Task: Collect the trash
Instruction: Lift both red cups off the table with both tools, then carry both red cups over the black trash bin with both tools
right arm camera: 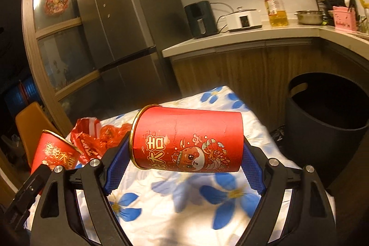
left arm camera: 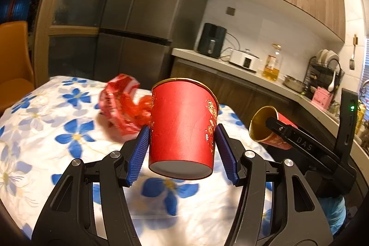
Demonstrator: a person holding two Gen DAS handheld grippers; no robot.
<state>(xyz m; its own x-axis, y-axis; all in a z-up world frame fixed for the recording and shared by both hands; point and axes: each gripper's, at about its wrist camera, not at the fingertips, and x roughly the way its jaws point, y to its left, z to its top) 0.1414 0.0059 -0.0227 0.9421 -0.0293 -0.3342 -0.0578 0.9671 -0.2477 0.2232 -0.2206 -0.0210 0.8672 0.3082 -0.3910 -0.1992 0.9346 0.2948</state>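
My left gripper (left arm camera: pixel 182 149) is shut on a red paper cup (left arm camera: pixel 182 126), held upright above the table with its blue pads on both sides. My right gripper (right arm camera: pixel 184 160) is shut on a second red paper cup (right arm camera: pixel 189 142), held on its side with the gold rim to the left. Each cup shows in the other view: the right one (left arm camera: pixel 267 126) at the right, the left one (right arm camera: pixel 55 151) at the lower left. A crumpled red wrapper (left arm camera: pixel 122 105) lies on the table behind the cups; it also shows in the right wrist view (right arm camera: pixel 92 140).
The table wears a white cloth with blue flowers (left arm camera: pixel 46 130). A black round bin (right arm camera: pixel 327 112) stands on the floor right of the table. Behind are a grey fridge (right arm camera: pixel 120 22), a kitchen counter (right arm camera: pixel 242 38) with appliances, and an orange chair (left arm camera: pixel 13 66) at the left.
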